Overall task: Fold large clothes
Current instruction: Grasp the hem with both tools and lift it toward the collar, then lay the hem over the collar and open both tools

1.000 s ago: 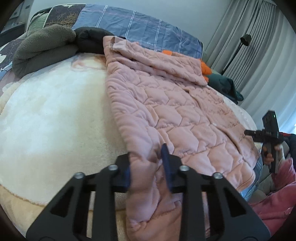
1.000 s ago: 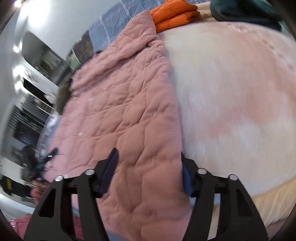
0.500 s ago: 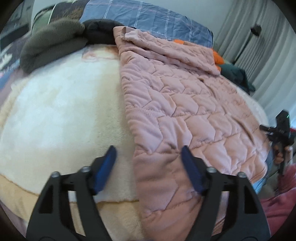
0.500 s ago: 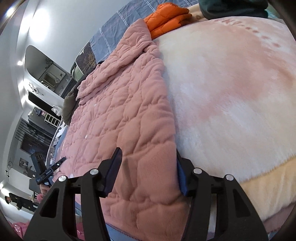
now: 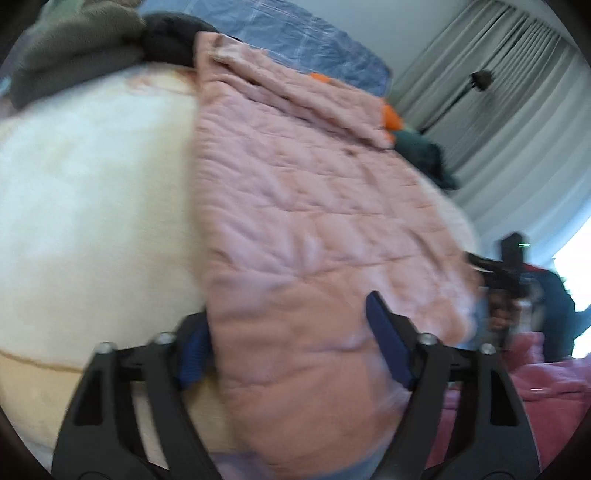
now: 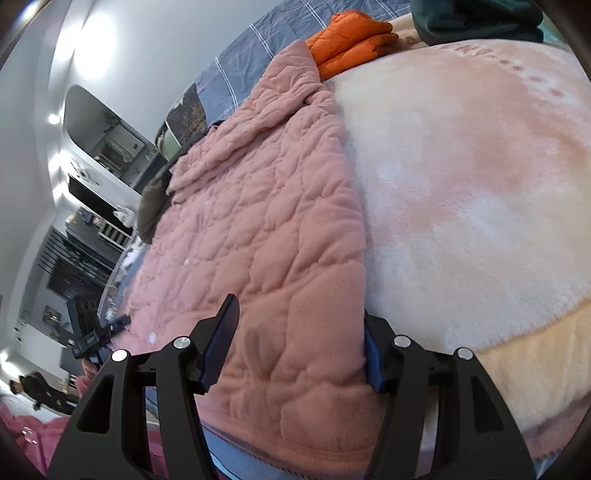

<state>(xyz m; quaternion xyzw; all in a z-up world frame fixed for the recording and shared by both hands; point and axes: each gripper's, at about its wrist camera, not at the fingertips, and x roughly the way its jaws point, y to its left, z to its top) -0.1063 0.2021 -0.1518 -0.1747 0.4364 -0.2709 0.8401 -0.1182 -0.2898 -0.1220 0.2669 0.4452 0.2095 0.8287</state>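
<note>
Blue-padded fingers of the left gripper (image 5: 288,343) stand spread apart, released, straddling the near left corner of the pink quilted garment (image 5: 314,229); no cloth is pinched between them. The right gripper (image 6: 299,343) is likewise released, its fingers wide on either side of the near right corner of the same garment (image 6: 266,236), the right finger lying just at the garment's side edge. The garment lies flat on the cream fleece blanket (image 5: 92,192), directly ahead of both grippers, with its near hem hanging slightly over the bed edge beneath the fingers. Its long axis runs straight away from the grippers, the near hem toward the operator and the far end, which appears already turned over on itself, pointing toward the blue checked pillow (image 5: 295,44). Beyond that far end, in the right wrist view, sit a folded orange item (image 6: 351,37) and a dark green garment (image 6: 476,18); ahead-left in the left wrist view lies an olive fleece (image 5: 74,44). Judged step: positioning for a two-corner grasp of the near hem. The next move calls for closing both grippers on the corners together, then lifting and carrying the hem forward along the long axis with equal travel, so the fold line stays square. The left view is motion-blurred; fine detail there is uncertain.
</note>
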